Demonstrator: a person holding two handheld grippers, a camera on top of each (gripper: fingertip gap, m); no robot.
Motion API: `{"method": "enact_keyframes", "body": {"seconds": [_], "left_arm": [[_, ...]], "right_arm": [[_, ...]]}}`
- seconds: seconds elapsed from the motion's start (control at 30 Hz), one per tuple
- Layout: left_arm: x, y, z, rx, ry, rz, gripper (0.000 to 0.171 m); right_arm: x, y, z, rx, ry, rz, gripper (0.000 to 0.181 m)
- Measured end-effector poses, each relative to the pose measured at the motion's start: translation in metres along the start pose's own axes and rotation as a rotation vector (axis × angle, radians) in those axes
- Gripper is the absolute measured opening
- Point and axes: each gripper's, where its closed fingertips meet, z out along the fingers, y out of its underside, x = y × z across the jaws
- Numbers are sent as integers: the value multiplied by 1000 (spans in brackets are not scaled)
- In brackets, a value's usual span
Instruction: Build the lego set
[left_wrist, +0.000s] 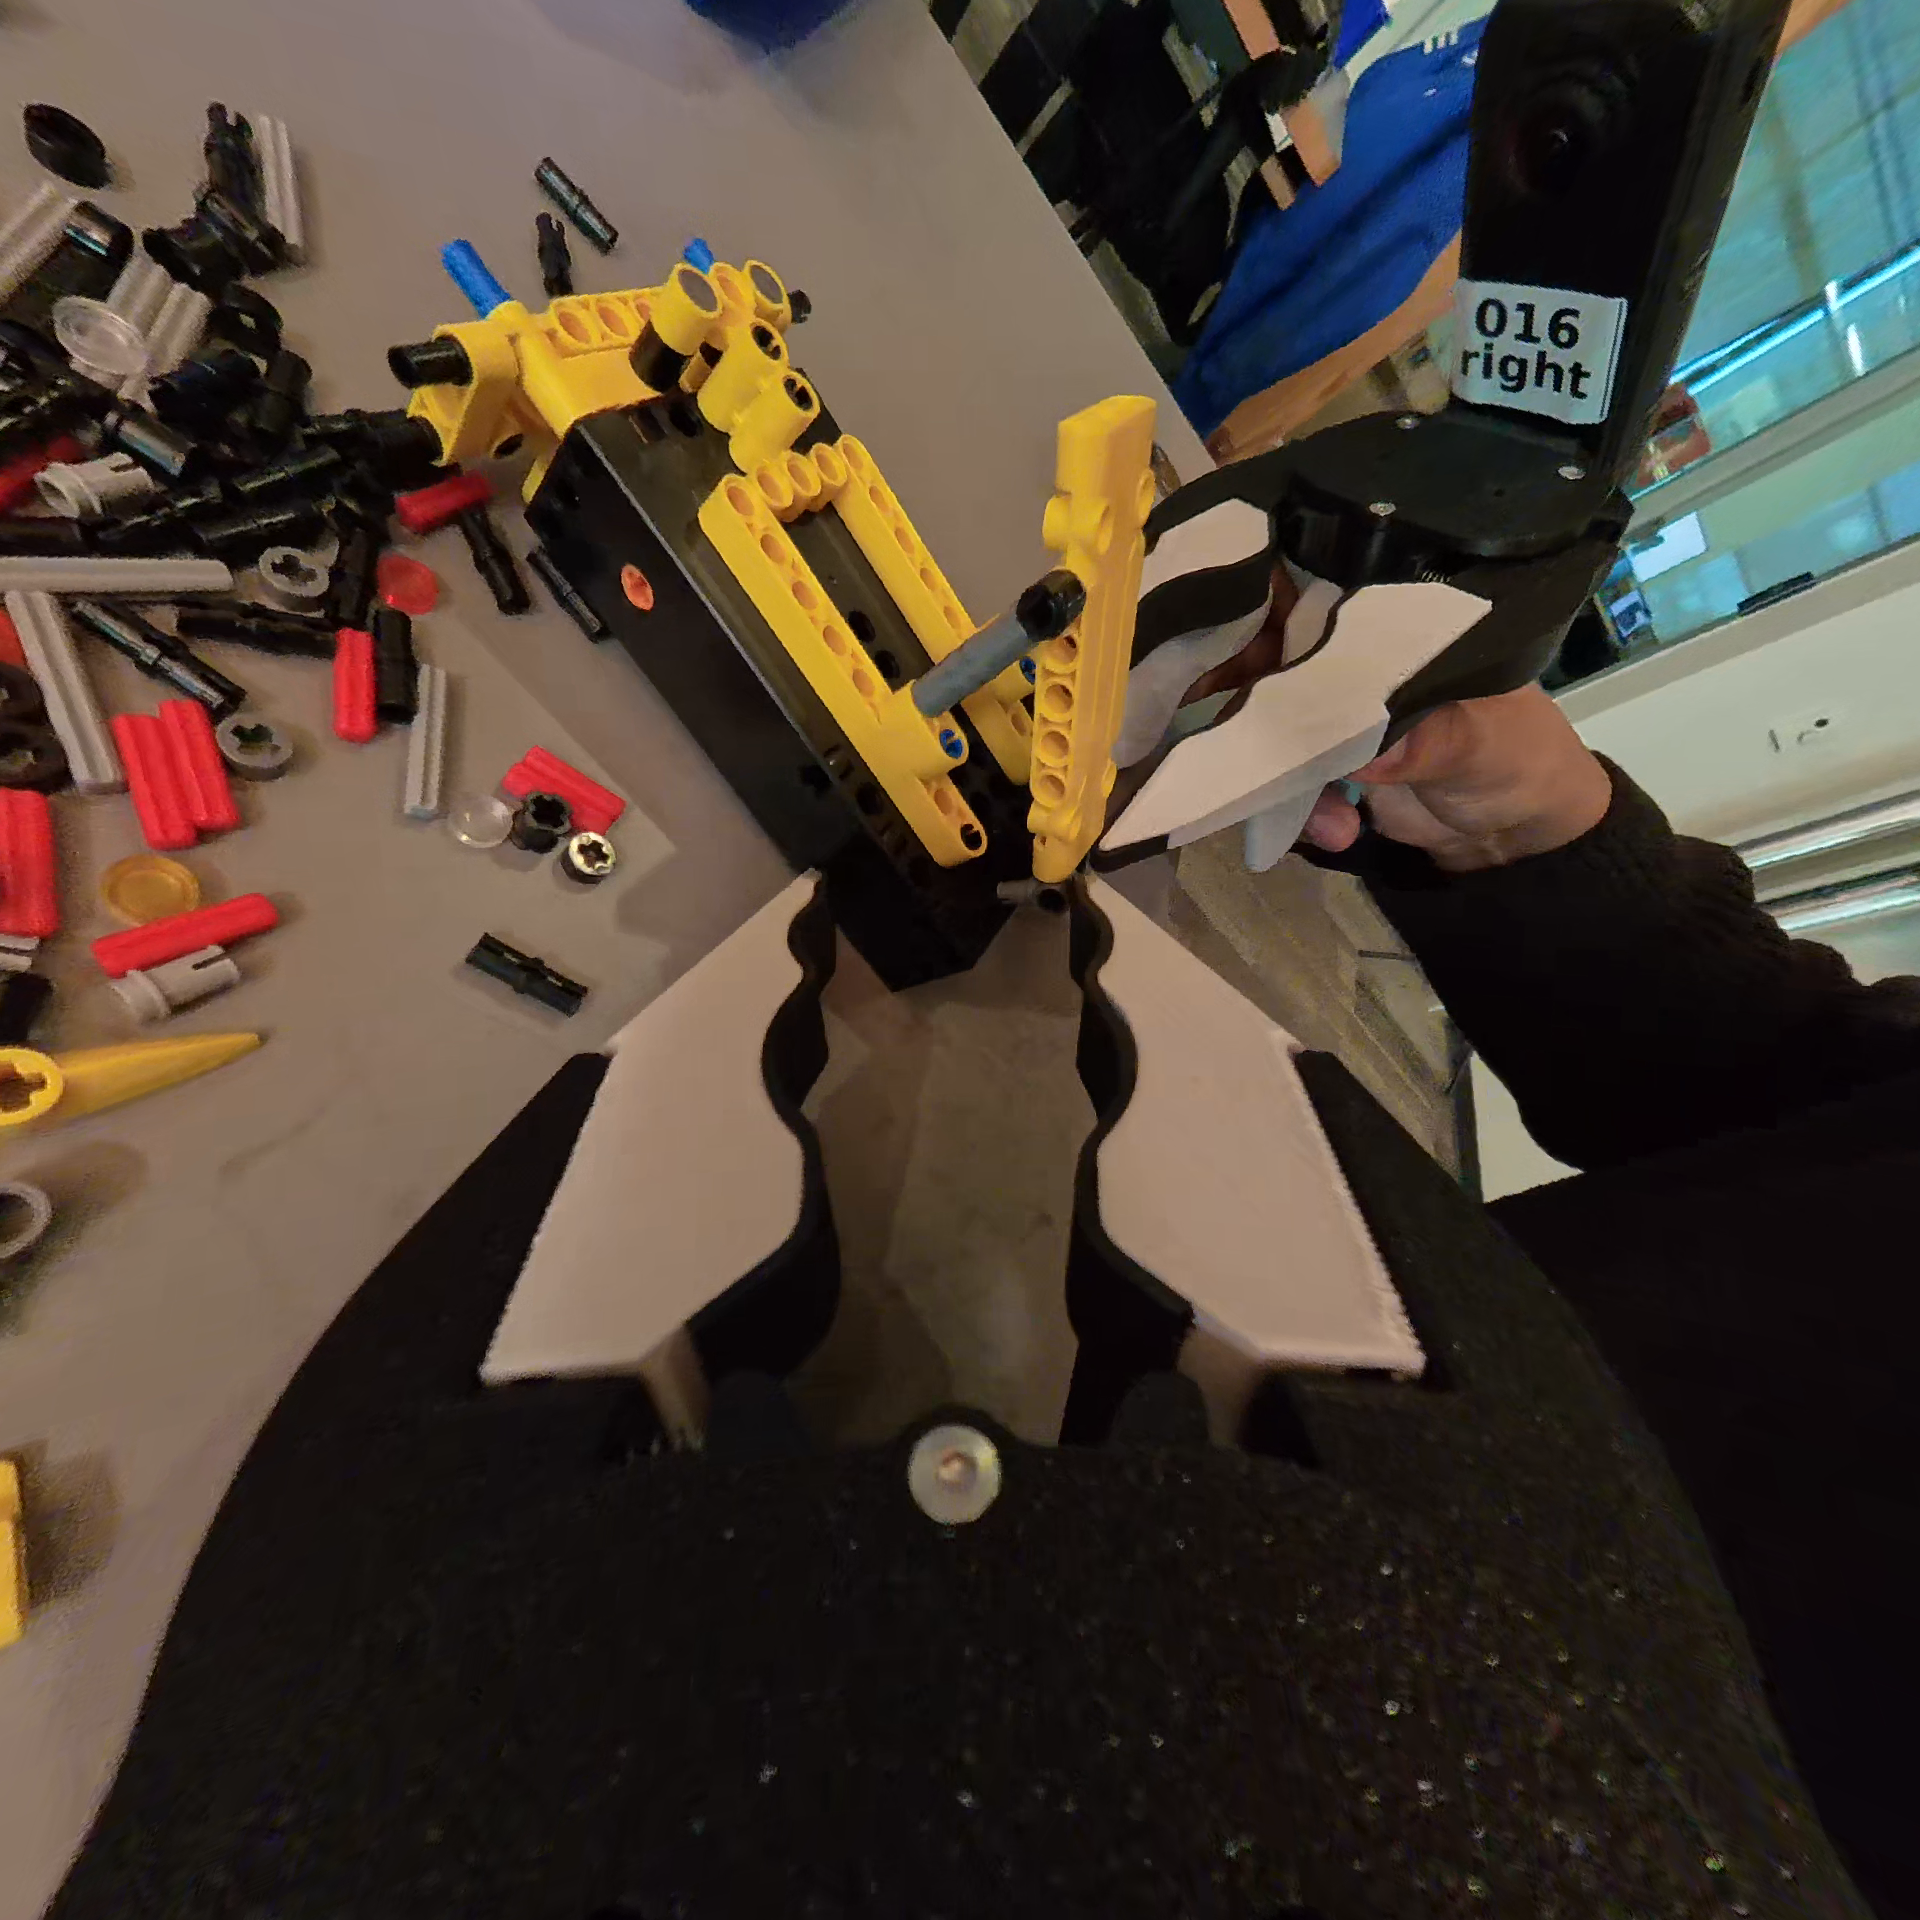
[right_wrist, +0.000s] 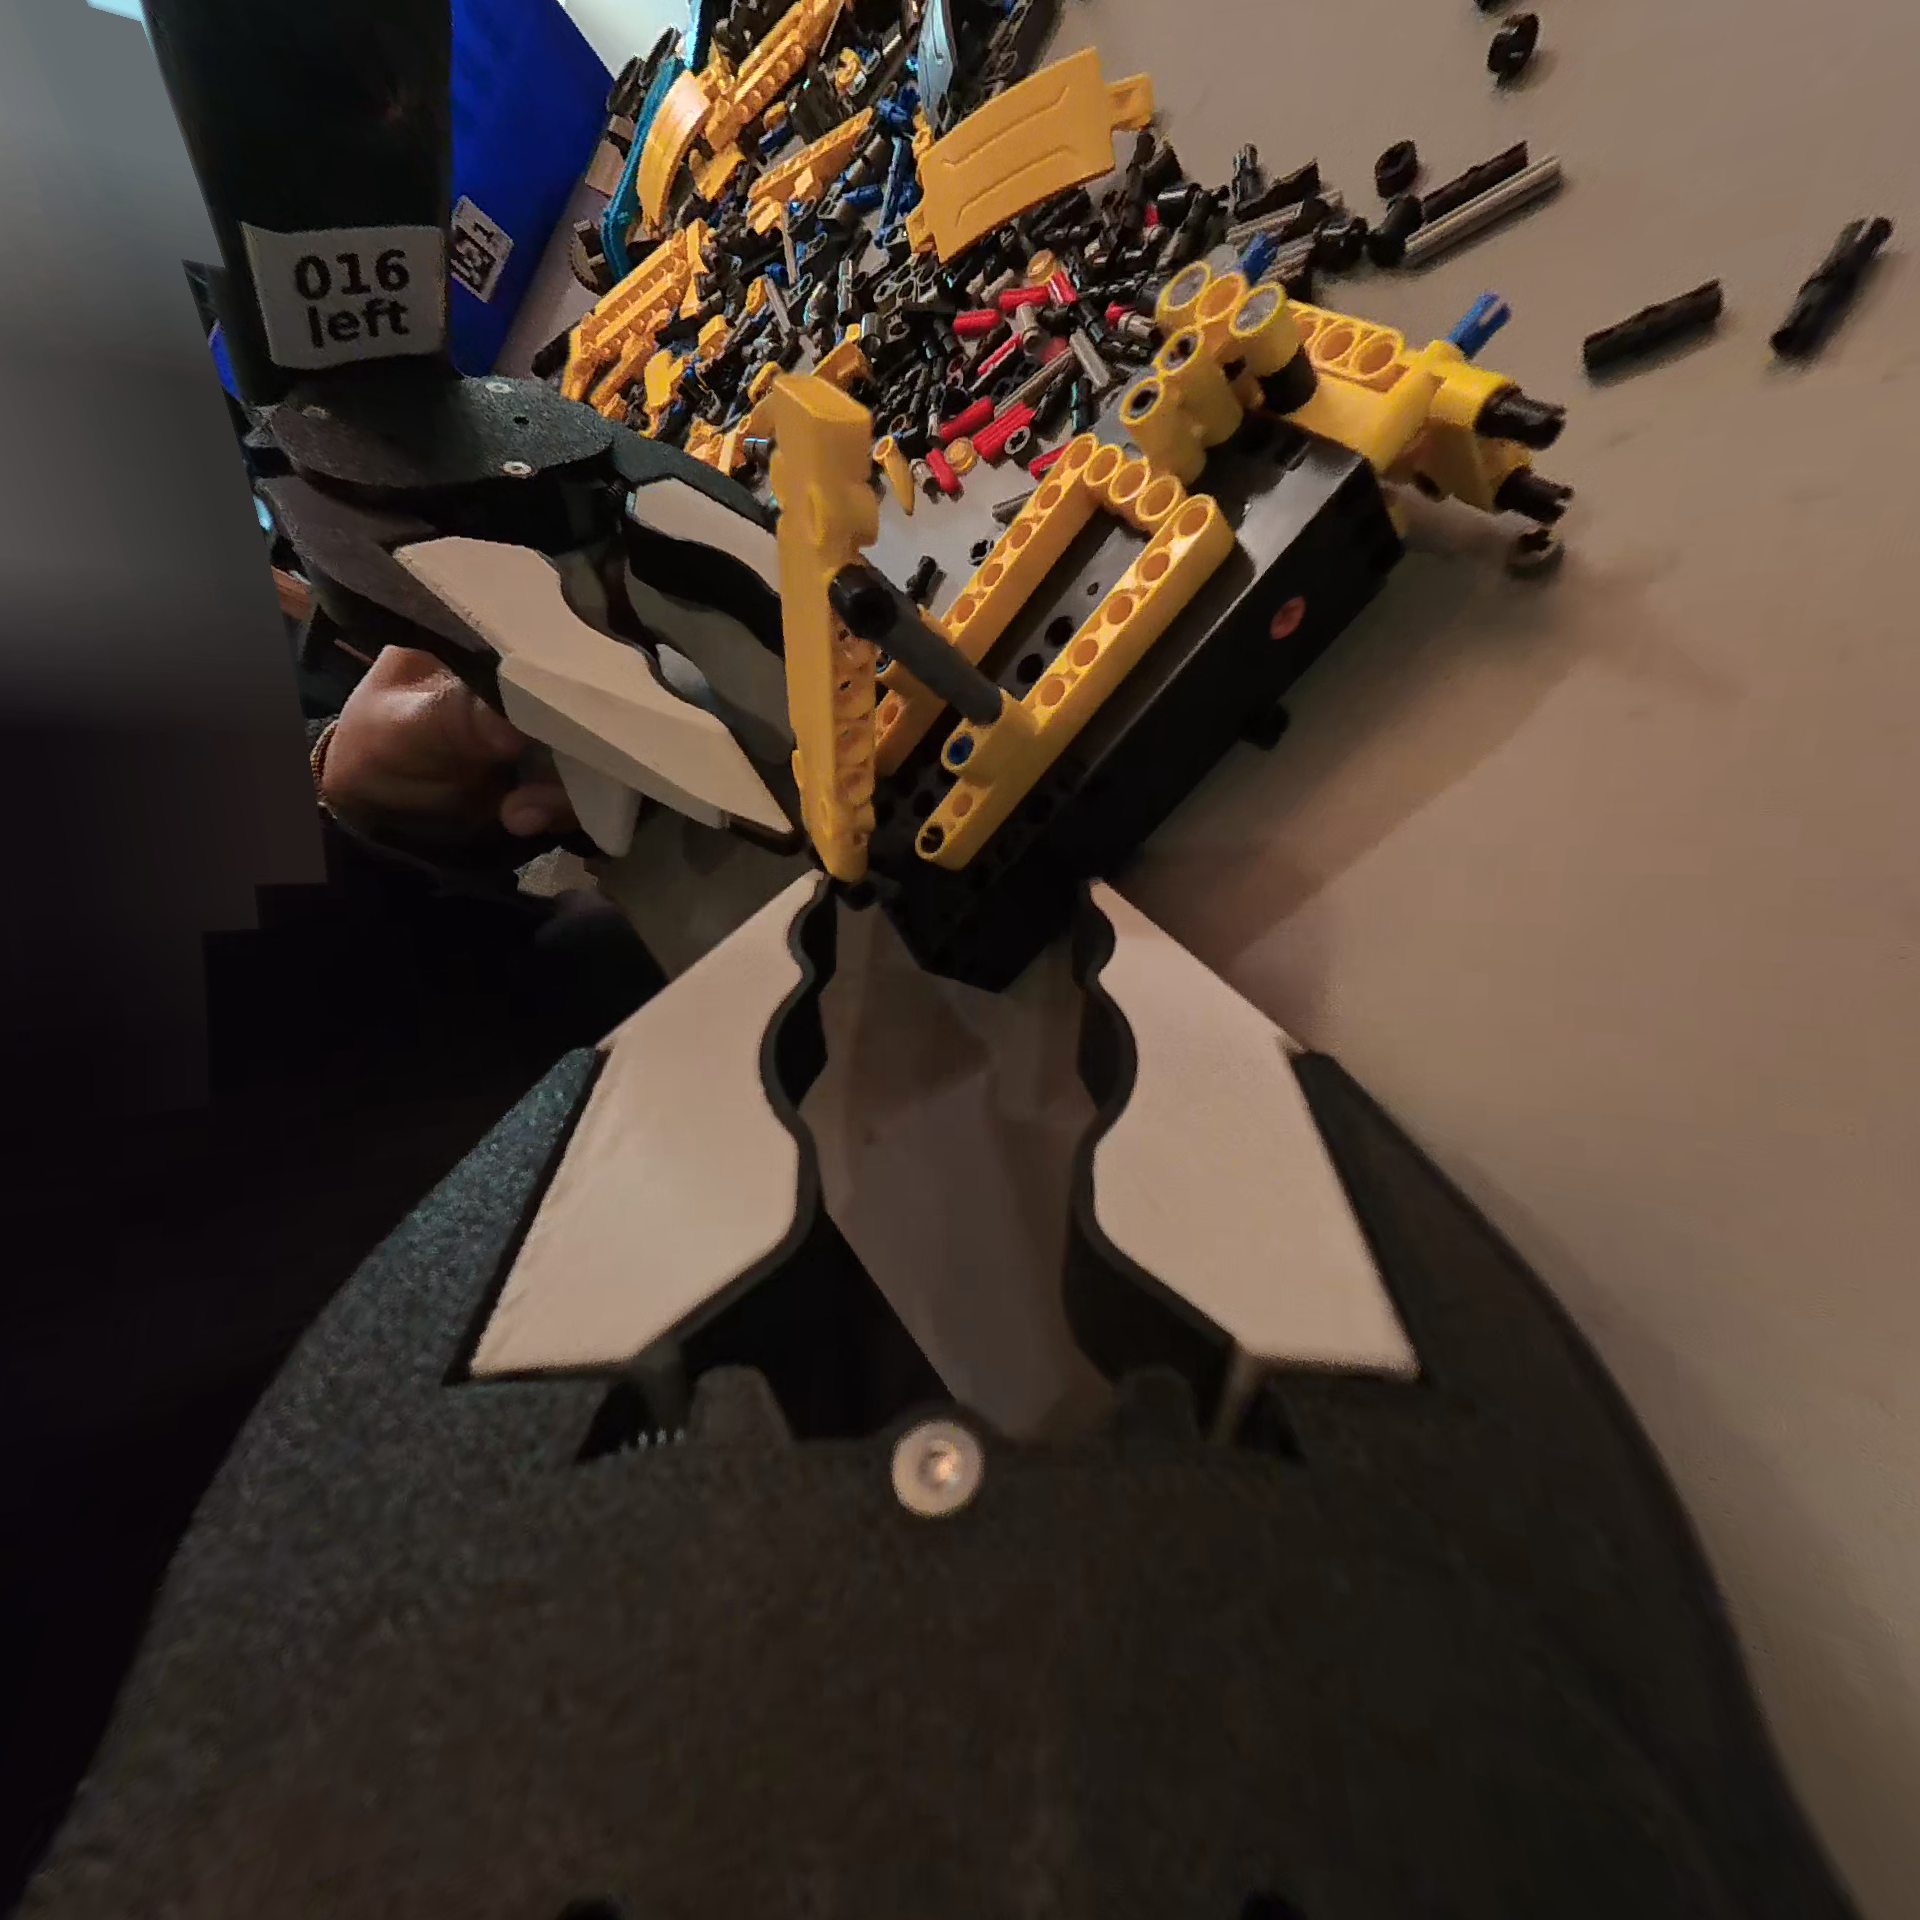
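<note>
A toy-brick model has a long black block (left_wrist: 675, 623) (right_wrist: 1247, 665) with yellow holed beams (left_wrist: 821, 623) (right_wrist: 1091, 623) pinned on top. It lies tilted on the grey table. My left gripper (left_wrist: 948, 883) is shut on the near end of the block. My right gripper (right_wrist: 956, 885) is shut on the same end from the other side. A long yellow beam (left_wrist: 1091, 644) (right_wrist: 821, 623) stands upright at that corner, with a grey axle (left_wrist: 977, 665) (right_wrist: 935, 655) through it. The right gripper's fingers (left_wrist: 1299, 717) and the left gripper's fingers (right_wrist: 623, 707) almost meet beside this beam.
Loose black, red, grey and yellow parts (left_wrist: 156, 520) (right_wrist: 935, 208) cover the table beyond the model, including a wide yellow panel (right_wrist: 1018, 156). The table (left_wrist: 312, 1195) ends close behind the model. A hand (left_wrist: 1475, 790) (right_wrist: 416, 748) holds each gripper. A blue box (right_wrist: 520, 156) stands far left. My left tips are roughly 15 cm from the wide yellow panel (right_wrist: 1018, 156).
</note>
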Motion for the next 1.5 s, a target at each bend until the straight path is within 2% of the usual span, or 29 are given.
{"method": "enact_keyframes", "body": {"seconds": [0.97, 1.5], "left_arm": [[-3, -3, -1, 20, 25, -63, 41], [-8, -8, -1, 30, 53, -170, 39]], "right_arm": [[-1, 1, 2, -40, 82, 137, 39], [-2, 1, 3, -259, 159, 155, 36]]}}
